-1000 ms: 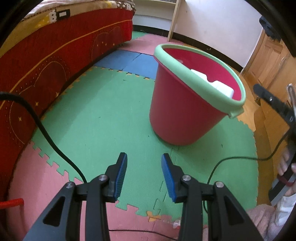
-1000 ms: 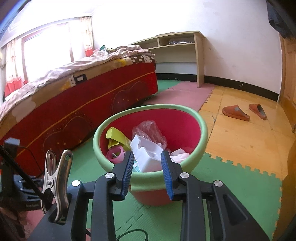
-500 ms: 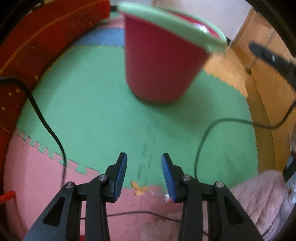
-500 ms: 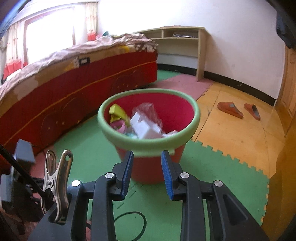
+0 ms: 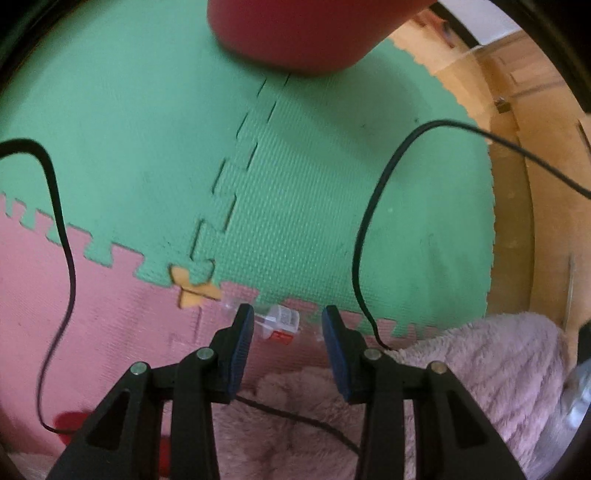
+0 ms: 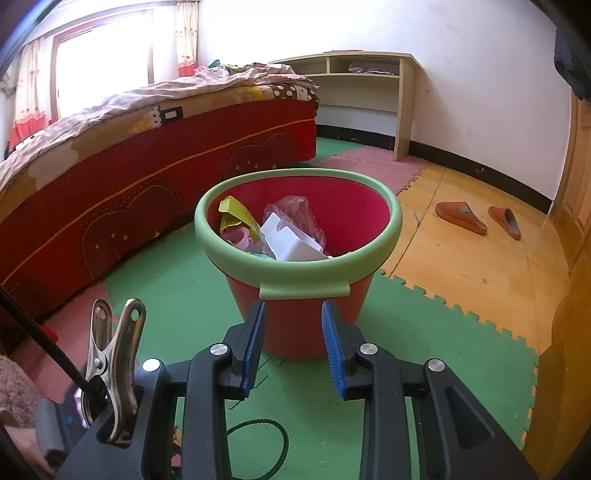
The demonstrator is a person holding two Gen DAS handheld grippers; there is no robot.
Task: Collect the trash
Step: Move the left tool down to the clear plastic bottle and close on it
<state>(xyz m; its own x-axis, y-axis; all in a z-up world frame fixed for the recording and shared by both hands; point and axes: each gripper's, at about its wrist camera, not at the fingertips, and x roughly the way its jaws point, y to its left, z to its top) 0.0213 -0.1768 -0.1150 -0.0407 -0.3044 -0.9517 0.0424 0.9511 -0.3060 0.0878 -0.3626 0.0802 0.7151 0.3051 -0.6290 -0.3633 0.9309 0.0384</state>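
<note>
A small clear plastic wrapper with a white and red label (image 5: 279, 322) lies on the pink foam mat. My left gripper (image 5: 287, 320) points steeply down over it, open, the wrapper lying between its blue pads without contact. The red bucket with a green rim (image 6: 299, 258) stands on the green mat and holds a white box, crumpled clear plastic and yellow and pink scraps. Only the bucket's base (image 5: 303, 33) shows in the left wrist view. My right gripper (image 6: 292, 317) hovers open in front of the bucket, nothing between its fingers.
Black cables (image 5: 373, 206) cross the green mat. A fluffy pink garment (image 5: 461, 369) lies at the bottom right. A red bed (image 6: 129, 155) stands to the left, a wooden shelf (image 6: 369, 77) at the back wall, and two orange slippers (image 6: 476, 218) lie on the wooden floor.
My left gripper has dropped and tipped downward, so the bucket slid to the top edge and the wrapper came into view between its pads. The right gripper pulled back a little from the bucket.
</note>
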